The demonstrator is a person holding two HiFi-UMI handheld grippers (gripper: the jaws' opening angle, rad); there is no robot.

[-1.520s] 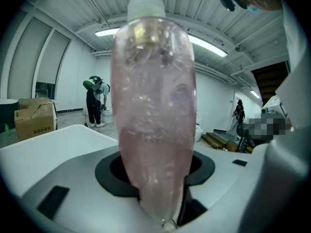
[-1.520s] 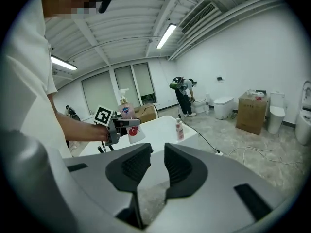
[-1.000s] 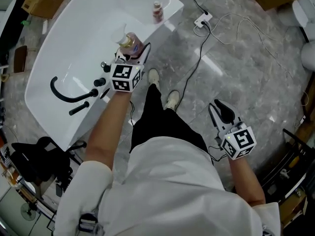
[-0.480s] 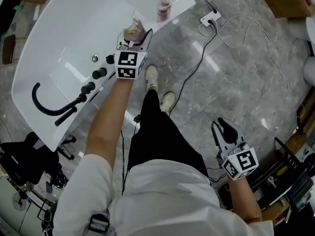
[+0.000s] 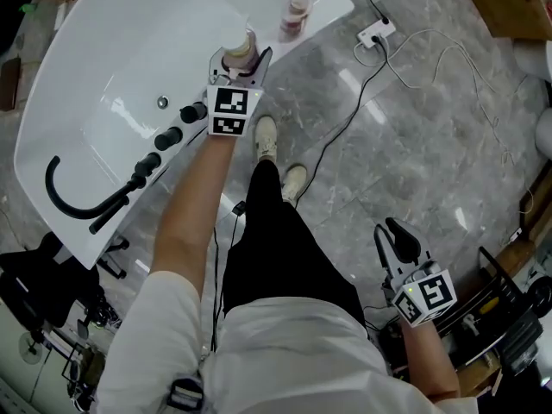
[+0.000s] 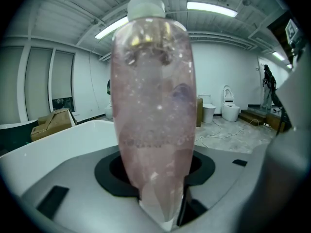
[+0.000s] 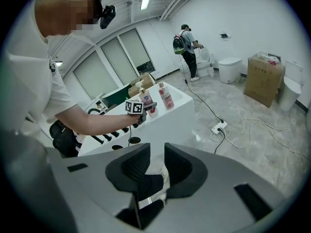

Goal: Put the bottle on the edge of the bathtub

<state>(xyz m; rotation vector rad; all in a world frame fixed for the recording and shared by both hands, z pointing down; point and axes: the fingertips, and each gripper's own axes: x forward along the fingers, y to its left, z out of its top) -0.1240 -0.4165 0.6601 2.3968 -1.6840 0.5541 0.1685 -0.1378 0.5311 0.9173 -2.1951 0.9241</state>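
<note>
A pinkish translucent bottle (image 6: 153, 106) with a white cap stands upright between the jaws of my left gripper (image 5: 239, 59), which is shut on it. In the head view the bottle (image 5: 239, 50) is over the near rim of the white bathtub (image 5: 129, 67); whether its base touches the rim is hidden. A second, smaller pink bottle (image 5: 296, 15) stands on the same rim farther along. My right gripper (image 5: 390, 235) hangs low at my right side over the floor, its jaws a narrow gap apart with nothing between them (image 7: 154, 159).
A black curved faucet (image 5: 73, 197) and black knobs (image 5: 168, 136) sit on the tub rim to the left of my left gripper. A white power strip (image 5: 377, 33) with cables lies on the grey floor. My shoes (image 5: 267, 136) are beside the tub. Another person (image 7: 187, 47) stands far off.
My left gripper, still holding the bottle, has edged from over the basin towards the rim near the second bottle. The right gripper has sunk lower at my side.
</note>
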